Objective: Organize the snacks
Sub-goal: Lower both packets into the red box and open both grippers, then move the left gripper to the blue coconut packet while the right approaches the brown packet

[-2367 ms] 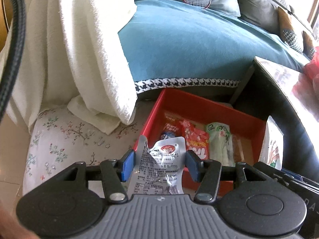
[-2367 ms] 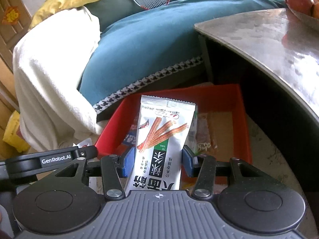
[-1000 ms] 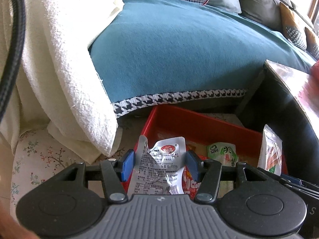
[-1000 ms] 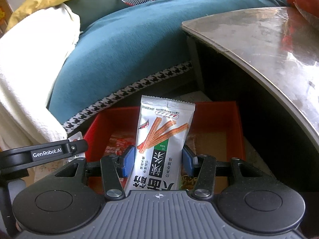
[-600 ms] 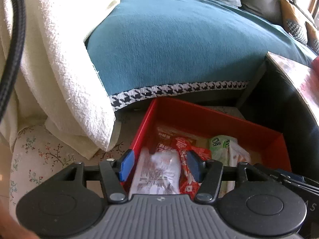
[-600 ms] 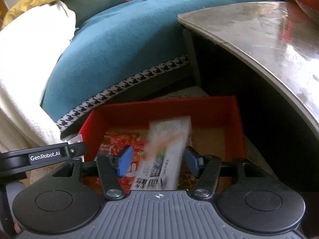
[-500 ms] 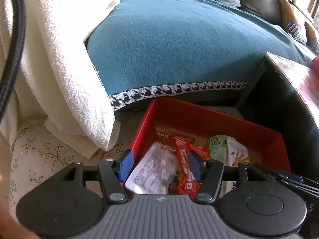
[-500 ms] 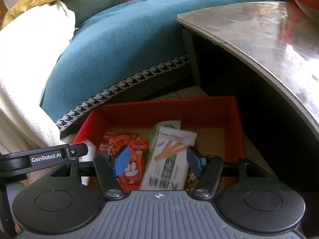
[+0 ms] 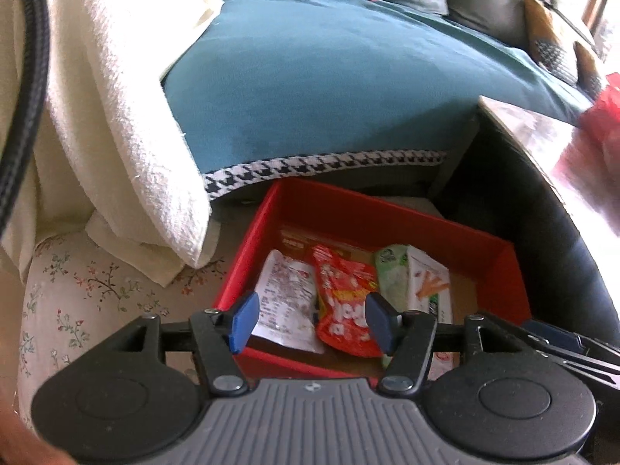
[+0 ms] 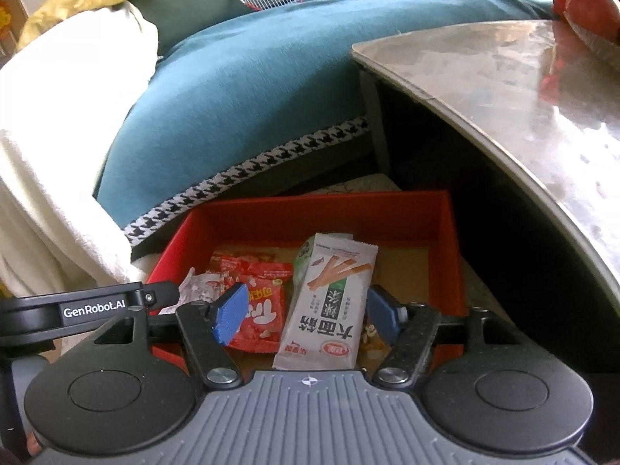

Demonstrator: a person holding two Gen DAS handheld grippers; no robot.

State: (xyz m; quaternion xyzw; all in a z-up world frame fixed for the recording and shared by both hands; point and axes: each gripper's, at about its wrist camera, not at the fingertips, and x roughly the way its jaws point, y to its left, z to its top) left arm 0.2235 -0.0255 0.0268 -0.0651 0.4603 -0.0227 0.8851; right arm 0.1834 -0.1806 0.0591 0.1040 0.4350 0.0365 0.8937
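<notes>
Right wrist view: my right gripper [image 10: 306, 312] has just been opening, nothing clamped; the white-and-green breadstick packet [image 10: 329, 302] lies loose in the red cardboard box [image 10: 451, 255]. My left gripper [image 9: 310, 319] gapes empty over the crinkled silver pouch [image 9: 288, 302]. Both packets delivered; any further snacks are out of view.

Snack packets [image 10: 329, 302] lie side by side in the box [image 10: 451, 255], between sofa [image 10: 248, 89] and table [image 10: 542, 89].

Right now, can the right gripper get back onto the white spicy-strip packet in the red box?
Probably yes. The right gripper is open right above the white packet, which lies on top of the other snacks in the red box, nothing covering it.
</notes>
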